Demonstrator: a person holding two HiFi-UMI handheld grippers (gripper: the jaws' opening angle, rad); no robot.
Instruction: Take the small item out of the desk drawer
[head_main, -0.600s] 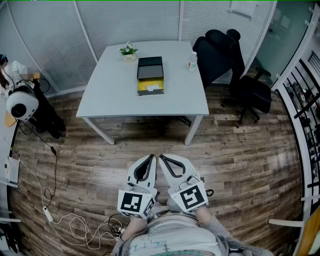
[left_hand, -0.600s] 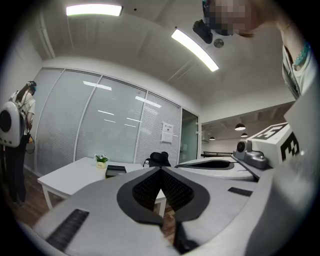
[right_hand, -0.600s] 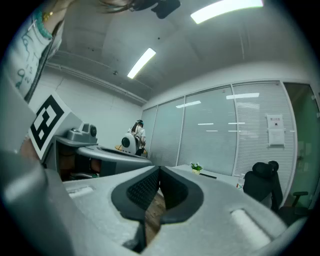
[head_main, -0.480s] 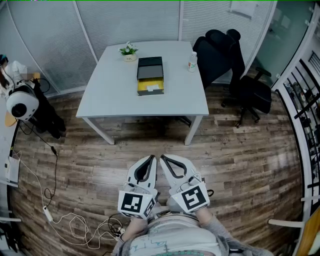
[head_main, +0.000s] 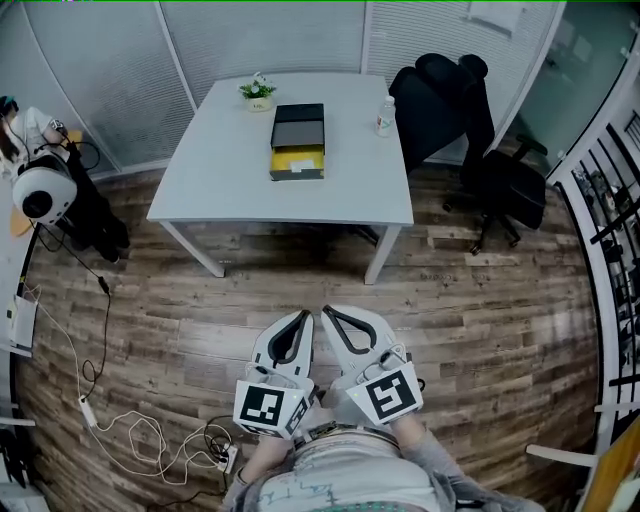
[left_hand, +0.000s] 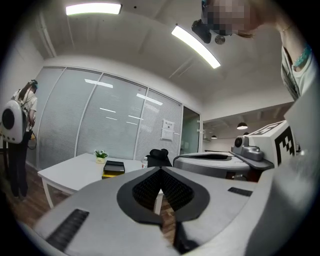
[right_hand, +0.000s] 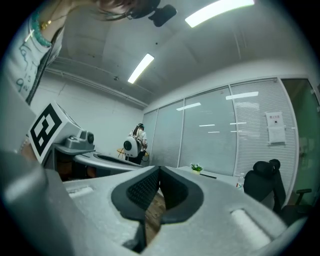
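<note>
Black desk drawer box (head_main: 298, 128), yellow part (head_main: 297, 163) at its near end, sits mid on white rectangular table (head_main: 220, 170), well apart from both grippers. Small green potted plant (head_main: 258, 90) at its back-left, clear plastic bottle (head_main: 384, 118) to its right. Low over wood-plank floor (head_main: 480, 300): left gripper (head_main: 302, 316) w/ jaws pressed together, nothing held; right gripper (head_main: 326, 314) just beside it, likewise closed, empty.

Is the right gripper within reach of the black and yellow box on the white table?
Probably not yet: the right gripper is held at the person's body, a stretch of wooden floor short of the white table bearing the black and yellow box. Nothing blocks the way.
</note>
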